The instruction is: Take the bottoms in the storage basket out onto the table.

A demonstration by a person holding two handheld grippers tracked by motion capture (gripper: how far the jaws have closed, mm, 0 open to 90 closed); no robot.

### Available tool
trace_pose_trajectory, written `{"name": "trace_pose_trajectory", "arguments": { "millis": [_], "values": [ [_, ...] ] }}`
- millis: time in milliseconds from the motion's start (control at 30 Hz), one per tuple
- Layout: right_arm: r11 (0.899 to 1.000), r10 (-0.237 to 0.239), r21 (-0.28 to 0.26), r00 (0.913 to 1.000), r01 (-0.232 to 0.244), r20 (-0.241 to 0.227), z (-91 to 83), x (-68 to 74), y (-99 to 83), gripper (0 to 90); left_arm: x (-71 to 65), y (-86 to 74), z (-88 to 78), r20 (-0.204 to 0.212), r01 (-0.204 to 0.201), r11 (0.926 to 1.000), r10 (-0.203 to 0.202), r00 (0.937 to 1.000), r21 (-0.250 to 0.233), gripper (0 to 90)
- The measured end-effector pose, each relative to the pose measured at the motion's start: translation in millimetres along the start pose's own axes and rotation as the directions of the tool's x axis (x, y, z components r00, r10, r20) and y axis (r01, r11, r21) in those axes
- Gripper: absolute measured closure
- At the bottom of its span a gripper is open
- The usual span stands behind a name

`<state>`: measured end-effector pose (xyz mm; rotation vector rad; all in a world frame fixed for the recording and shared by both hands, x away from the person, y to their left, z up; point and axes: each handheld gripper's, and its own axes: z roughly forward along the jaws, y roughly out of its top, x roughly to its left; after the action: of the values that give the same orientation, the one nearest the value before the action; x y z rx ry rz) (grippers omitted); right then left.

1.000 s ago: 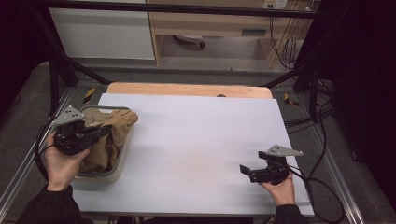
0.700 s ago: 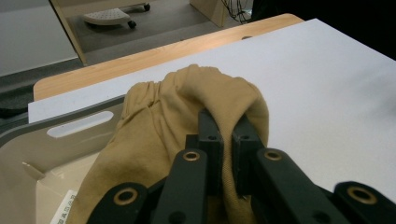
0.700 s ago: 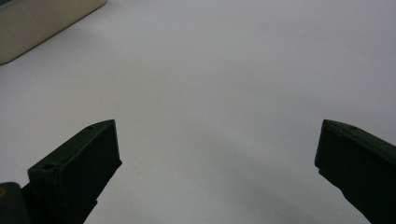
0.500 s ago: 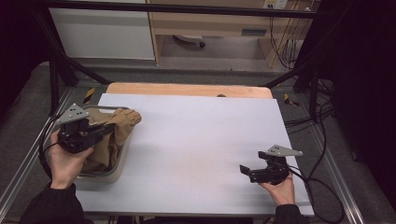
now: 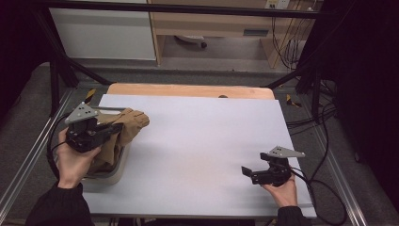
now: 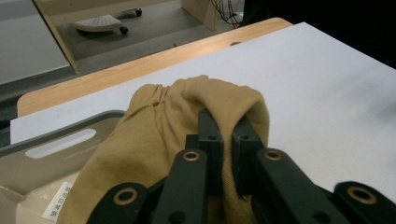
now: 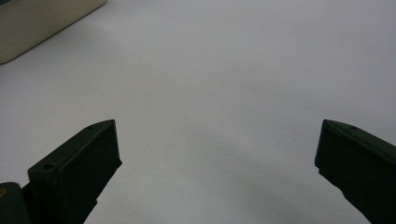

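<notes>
A: Right gripper (image 5: 249, 172) near the table's (image 5: 202, 141) front right edge, resting low, held in the right hand (image 5: 281, 190). Jaws spread wide, only bare white surface between them.

B: And the left?

A: Left gripper (image 5: 110, 133) at the table's left side, above the bin (image 5: 118, 165). Jaws pinched tight on a fold of the tan cloth (image 5: 134, 121).

B: Where does the cloth sit?

A: Bunched, lifted partly out of the bin, its top draped past the bin's rim toward the white surface. The lower part hangs down inside the bin. A white label (image 6: 57, 206) shows on it low in the left gripper view.

B: Beyond that?

A: Wooden board edge (image 5: 188, 89) behind the white top, then floor.
</notes>
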<state>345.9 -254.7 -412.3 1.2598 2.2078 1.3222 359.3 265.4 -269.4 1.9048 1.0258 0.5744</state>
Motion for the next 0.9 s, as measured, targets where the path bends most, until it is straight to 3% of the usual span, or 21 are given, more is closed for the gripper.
{"name": "trace_pose_trajectory", "arguments": {
  "millis": [600,900],
  "values": [
    [1.000,-0.002,0.001,1.0000,0.002,0.001,0.1,0.0,-0.1,0.7,-8.5,4.2,6.4,-0.003,-0.010,0.9997,0.010,0.9999,-0.023,85.3],
    [1.000,-0.004,0.001,1.0000,0.004,0.001,-0.1,-0.1,-0.1,0.6,-14.9,7.5,11.5,0.018,-0.015,0.9995,0.016,0.9997,-0.028,85.4]
  ]
}}
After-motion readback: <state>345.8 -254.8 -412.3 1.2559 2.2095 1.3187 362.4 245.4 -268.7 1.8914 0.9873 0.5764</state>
